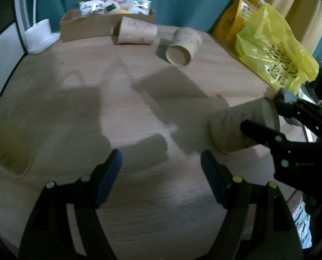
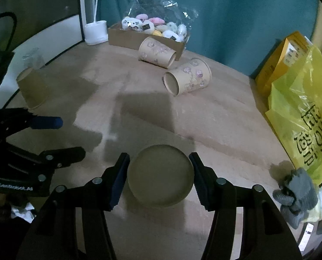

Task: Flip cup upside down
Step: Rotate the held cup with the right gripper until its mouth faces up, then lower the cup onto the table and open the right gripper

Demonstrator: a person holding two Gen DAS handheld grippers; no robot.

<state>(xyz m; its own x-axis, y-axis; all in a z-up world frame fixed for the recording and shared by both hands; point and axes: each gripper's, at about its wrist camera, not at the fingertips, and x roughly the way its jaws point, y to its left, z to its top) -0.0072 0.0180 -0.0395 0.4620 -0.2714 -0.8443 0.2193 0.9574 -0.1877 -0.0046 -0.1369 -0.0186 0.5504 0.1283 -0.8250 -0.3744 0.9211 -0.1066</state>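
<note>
right gripper (image 2: 159,178) clamps paper cup (image 2: 159,175) at its walls | light, crushable: squeeze gently | left gripper (image 1: 161,178) open, empty

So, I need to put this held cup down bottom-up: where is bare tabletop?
The table is bare between the right gripper, shut on the held cup, and the two lying cups. It is crowded at the cardboard box, the yellow bag and the upturned cup.

left hand-held gripper (image 2: 71,136) | white print "CenRobot.AI"
</note>
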